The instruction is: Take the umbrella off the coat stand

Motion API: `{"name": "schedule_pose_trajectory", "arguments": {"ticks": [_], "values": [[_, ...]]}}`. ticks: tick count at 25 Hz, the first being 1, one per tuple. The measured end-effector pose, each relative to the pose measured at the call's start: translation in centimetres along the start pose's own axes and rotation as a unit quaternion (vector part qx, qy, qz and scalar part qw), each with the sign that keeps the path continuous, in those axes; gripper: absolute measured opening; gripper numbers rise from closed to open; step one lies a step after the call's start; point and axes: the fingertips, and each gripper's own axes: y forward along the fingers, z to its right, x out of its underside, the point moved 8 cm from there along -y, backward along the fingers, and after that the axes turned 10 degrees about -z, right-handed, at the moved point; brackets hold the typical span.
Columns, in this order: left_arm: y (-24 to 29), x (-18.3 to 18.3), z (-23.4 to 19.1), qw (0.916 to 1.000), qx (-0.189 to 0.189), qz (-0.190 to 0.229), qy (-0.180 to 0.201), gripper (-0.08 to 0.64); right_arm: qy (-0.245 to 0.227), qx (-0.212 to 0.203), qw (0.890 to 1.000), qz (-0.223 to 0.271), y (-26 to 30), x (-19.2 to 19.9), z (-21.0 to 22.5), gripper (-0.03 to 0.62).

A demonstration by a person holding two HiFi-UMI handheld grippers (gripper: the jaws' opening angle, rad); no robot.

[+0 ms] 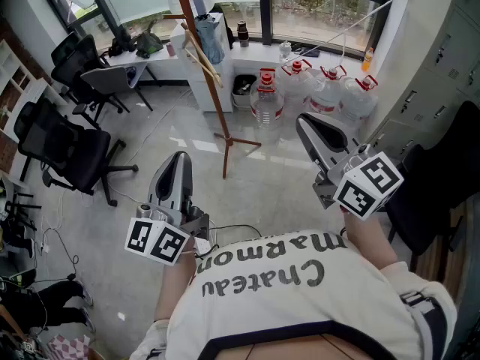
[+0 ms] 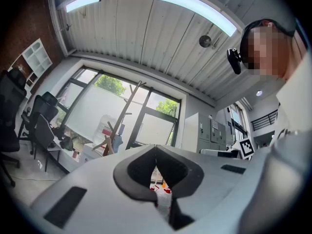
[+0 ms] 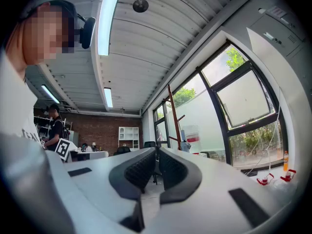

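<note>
Left gripper (image 1: 180, 158) and right gripper (image 1: 303, 120): smooth grey shells, ribbed black pads closed tip to tip, nothing between them. Both are well apart from the slim wooden coat stand (image 1: 218, 103). The folded blue-grey umbrella (image 1: 211, 37) hangs high on it, near clear red-capped water jugs (image 1: 268, 100).
</note>
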Motion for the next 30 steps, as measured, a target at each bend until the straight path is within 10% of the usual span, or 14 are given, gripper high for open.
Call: {"name": "schedule_pose_trajectory", "arguments": {"ticks": [30], "values": [[3.3,-0.8,-9.9,0.9985,-0.038,0.006,-0.039,0.023,0.021,-0.023,0.998,-0.057,14.3,0.9,3.8,0.044]]}}
